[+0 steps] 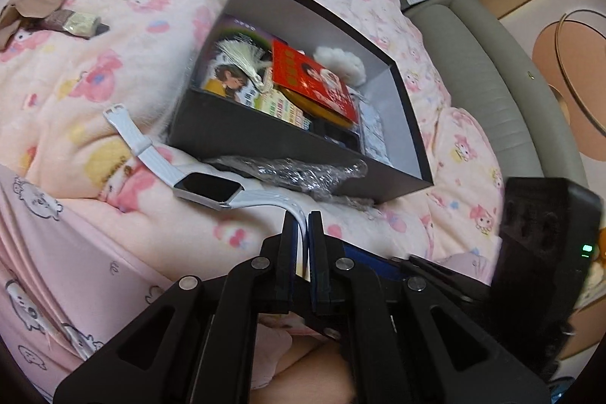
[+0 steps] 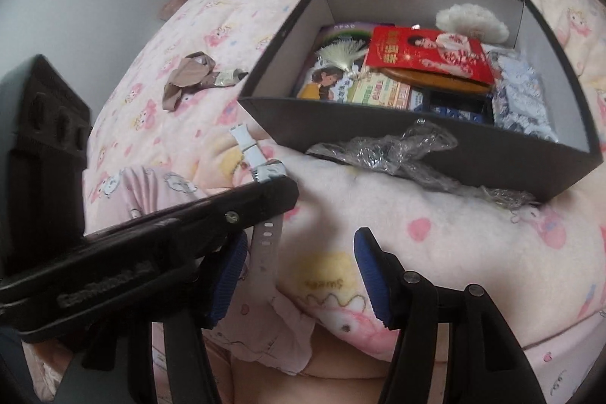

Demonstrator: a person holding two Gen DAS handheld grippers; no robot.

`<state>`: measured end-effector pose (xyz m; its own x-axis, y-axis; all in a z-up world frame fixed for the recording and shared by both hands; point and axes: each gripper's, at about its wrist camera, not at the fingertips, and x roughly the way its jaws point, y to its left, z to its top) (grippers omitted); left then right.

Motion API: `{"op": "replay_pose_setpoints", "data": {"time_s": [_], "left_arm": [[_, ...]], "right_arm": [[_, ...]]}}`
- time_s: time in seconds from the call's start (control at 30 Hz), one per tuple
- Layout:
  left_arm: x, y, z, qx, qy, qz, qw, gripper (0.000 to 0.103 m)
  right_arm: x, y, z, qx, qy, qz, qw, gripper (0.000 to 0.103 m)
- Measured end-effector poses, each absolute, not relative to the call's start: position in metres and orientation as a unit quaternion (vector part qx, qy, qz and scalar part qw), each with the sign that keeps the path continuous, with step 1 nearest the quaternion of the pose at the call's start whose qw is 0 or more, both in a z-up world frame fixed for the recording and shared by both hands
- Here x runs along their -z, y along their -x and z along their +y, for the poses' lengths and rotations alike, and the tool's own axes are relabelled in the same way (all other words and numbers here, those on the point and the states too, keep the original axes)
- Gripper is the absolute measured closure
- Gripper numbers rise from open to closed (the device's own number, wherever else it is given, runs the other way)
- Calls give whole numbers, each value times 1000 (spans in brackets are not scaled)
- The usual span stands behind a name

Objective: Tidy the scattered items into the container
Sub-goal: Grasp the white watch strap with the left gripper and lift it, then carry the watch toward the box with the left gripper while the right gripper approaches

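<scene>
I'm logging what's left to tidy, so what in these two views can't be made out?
- Watch: right wrist view, the left gripper covers its face; only strap ends show.
- Box contents: both views, the red packet and near wall hide lower items.
- Print on the packets: too small and blurred.
- Crumpled item beside the small wrapper: left wrist view, too distorted at the edge to identify.
</scene>
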<state>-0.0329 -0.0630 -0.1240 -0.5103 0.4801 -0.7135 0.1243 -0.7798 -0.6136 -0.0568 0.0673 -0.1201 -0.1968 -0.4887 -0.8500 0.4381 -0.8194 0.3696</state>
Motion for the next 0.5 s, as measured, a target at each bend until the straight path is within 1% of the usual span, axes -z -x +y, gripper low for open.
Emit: {"op": "replay_pose_setpoints", "data": {"time_s": [0.03,0.1,0.17,0.23,0.27,0.37,0.5], "left_arm": [[124,33,-62,-811,482,-313,112,101],[125,32,-61,-813,484,-305,112,101],[130,33,-60,-809,490,-305,113,101],[136,34,-58,-804,496,-307,116,100],[139,34,-57,-802,498,-307,118,99],[142,36,-53,-800,502,-304,125,95],[140,38,-55,-799,500,-307,134,88]], "right_arm": [[124,58,67,773,-559,-26,299,48],[131,60,67,769,-561,-41,303,54],[136,59,68,764,-563,-58,308,70],[140,57,69,764,-564,-64,307,75],[142,56,70,766,-562,-64,305,81],[145,55,75,771,-561,-64,295,86],[140,55,84,787,-547,-60,278,86]]}}
